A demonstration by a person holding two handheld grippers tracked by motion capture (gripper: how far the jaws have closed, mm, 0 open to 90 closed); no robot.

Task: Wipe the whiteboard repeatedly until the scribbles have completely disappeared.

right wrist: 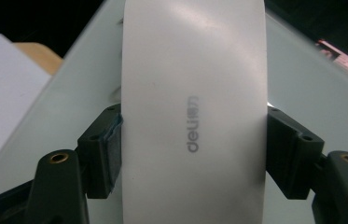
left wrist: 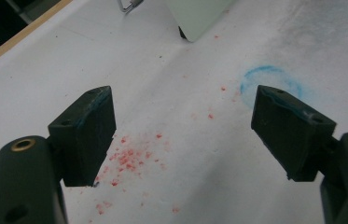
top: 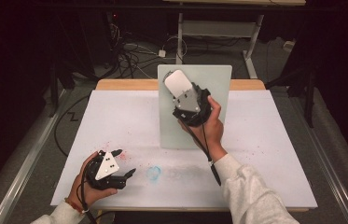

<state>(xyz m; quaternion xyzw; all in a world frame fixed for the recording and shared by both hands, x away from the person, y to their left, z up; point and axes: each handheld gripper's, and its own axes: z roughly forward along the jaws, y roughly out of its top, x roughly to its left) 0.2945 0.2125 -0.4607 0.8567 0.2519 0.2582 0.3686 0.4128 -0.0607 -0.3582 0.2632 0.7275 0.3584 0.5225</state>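
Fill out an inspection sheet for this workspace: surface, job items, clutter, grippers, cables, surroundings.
Surface: white table sheet, smeared grey, with red specks and a blue ring mark.
Job's things: white eraser marked "deli" over a pale green board.
Clutter: nothing seen.
Grippers: right gripper clamps the eraser at both sides; left gripper is open and holds nothing, low over the specks.
Cables: one trails from each gripper; a tangle on the floor.
Surroundings: dark room, metal table legs behind.
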